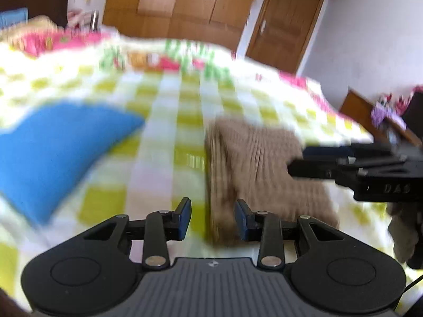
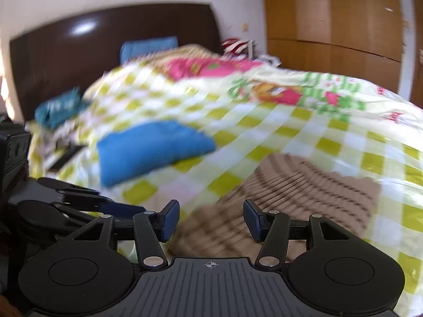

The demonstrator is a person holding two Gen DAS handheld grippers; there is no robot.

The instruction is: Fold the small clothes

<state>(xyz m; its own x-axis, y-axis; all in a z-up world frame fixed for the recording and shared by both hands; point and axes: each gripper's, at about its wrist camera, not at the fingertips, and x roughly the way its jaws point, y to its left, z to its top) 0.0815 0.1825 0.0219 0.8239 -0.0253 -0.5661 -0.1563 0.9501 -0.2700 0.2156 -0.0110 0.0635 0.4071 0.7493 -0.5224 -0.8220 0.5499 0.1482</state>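
Two hand-held grippers, left (image 1: 212, 218) and right (image 2: 211, 219), both agape, empty | checked bedspread (image 2: 304, 121) | wooden wardrobe (image 2: 330, 21)

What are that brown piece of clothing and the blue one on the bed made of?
The brown garment looks like a ribbed knit, probably wool or acrylic: raised parallel ridges run across it. The blue garment looks like a smooth, matte woven or jersey fabric, perhaps cotton; motion blur hides its weave.

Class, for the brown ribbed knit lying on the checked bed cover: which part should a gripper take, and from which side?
Take the brown knit by its near edge, coming from the near side. That edge lies just ahead of the open left gripper and right gripper; it looks flat and thin enough to pinch.
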